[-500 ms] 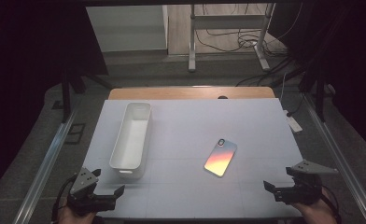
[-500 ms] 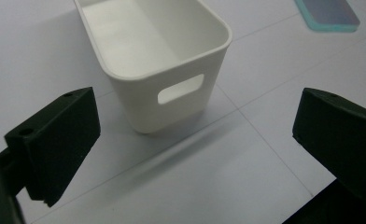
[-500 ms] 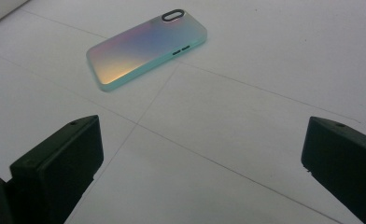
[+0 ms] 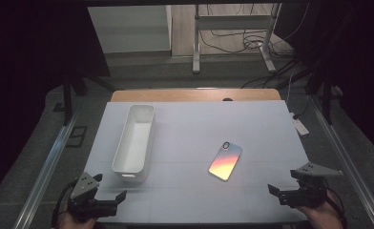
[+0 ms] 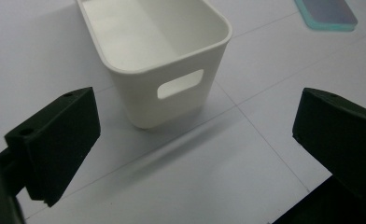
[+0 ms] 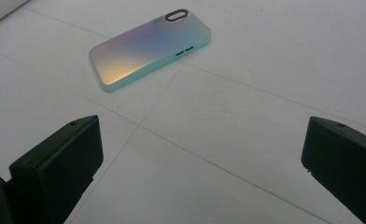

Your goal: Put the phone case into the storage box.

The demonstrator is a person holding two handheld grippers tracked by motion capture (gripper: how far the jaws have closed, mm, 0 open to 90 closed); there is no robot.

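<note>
white table (image 4: 190,138) — iridescent pink-orange phone case (image 4: 225,161), teal-edged, lying flat.

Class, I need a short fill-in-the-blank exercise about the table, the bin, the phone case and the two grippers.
1. The white bin lies to the ____ of the phone case in the high view.
2. The bin's inside is ____.
3. The jaws of the left gripper and right gripper are ____.

Missing words: left; empty; open

A white table (image 4: 185,133) stands before a metal stand (image 4: 194,43) and cables (image 4: 242,40).
</note>
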